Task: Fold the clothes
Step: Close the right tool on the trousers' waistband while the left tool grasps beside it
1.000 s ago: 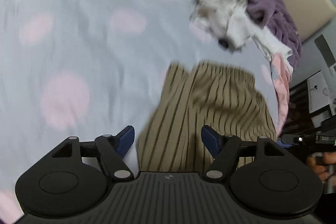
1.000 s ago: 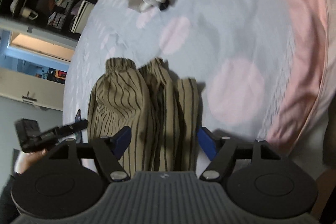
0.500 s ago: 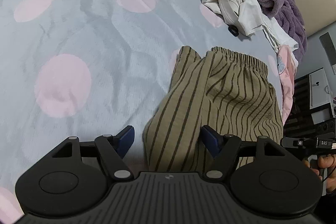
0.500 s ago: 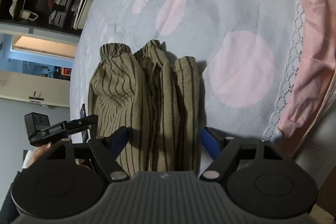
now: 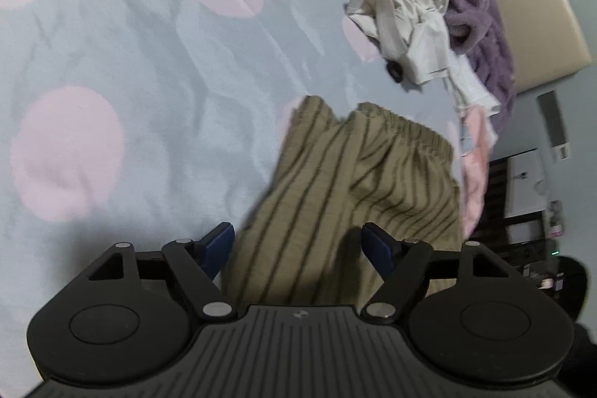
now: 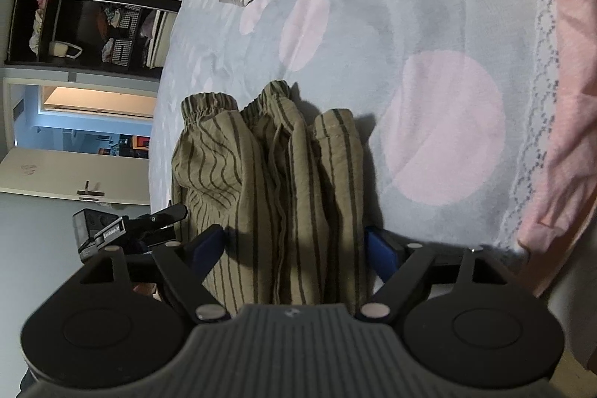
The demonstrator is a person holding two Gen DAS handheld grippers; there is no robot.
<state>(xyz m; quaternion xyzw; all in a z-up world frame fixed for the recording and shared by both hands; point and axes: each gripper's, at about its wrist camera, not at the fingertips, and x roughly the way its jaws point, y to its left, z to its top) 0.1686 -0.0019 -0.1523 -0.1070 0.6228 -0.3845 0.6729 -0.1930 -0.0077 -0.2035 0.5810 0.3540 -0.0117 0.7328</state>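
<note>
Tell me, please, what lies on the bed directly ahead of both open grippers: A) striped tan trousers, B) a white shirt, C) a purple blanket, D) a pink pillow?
A: the striped tan trousers lie folded lengthwise on the bed, between the spread fingers of the right gripper and, in the other view, the left gripper; the white garment lies farther off.
</note>
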